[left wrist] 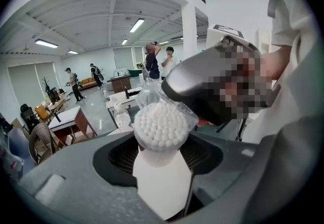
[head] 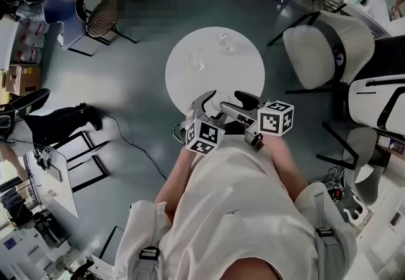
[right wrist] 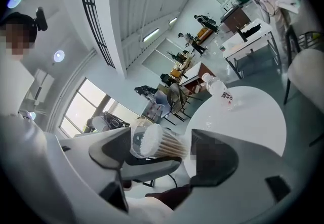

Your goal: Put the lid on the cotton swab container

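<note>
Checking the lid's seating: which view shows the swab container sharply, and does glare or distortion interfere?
Left gripper view: cotton swab container sharp, centred; fisheye warps only edges. Right gripper view: sharp too, window glare at left. Head view: too small.

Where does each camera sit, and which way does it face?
Head view: on the person's head, steeply down at the round table; torso, arms, both grippers show.
Left gripper view: on the left gripper, along jaws closed on the cotton swab container.
Right gripper view: on the right gripper, its open jaws flanking that container.
Both gripper views share the container.
</note>
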